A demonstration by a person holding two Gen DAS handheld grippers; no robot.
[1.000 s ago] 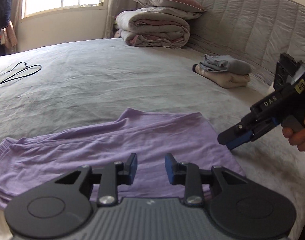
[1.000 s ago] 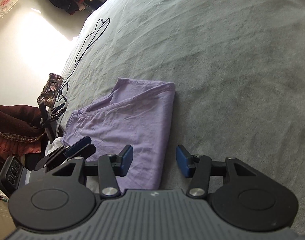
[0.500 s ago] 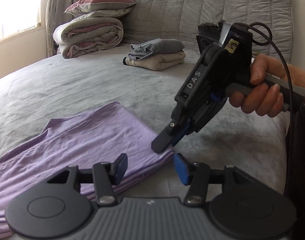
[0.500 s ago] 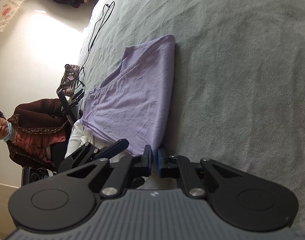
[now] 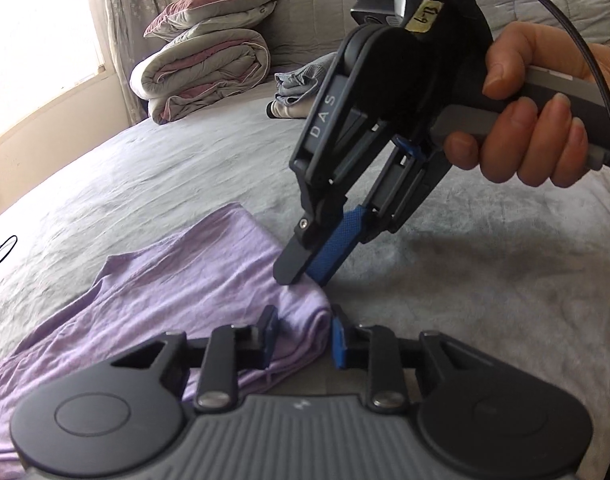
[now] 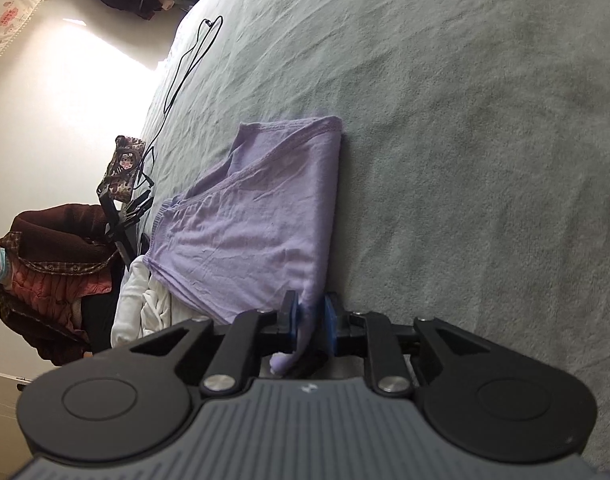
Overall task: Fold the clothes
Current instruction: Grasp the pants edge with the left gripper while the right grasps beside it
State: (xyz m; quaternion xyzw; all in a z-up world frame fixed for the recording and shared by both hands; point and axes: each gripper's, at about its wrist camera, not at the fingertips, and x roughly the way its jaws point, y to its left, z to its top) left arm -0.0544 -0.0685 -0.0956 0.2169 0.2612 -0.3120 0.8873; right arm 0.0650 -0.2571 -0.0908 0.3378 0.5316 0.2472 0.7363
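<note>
Purple garment [image 5: 177, 292] lying half-folded on the grey bed [image 5: 153, 176], near edge. Left tongs [image 5: 303, 338] just narrowed around its thick folded corner, right tongs [image 6: 309, 322] pinching the same corner after easing slightly. Gripping step, by the look of it. Next, probably: lifting both together, carrying the corner across for another fold.

The lilac garment [image 5: 165, 292] is lying folded lengthwise on the grey bed [image 6: 465, 120], stretching as a long, softly creased strip (its ribbed hem showing along the far end). Its near corner is bunching up slightly, the layered fold edge rounding over there.
</note>
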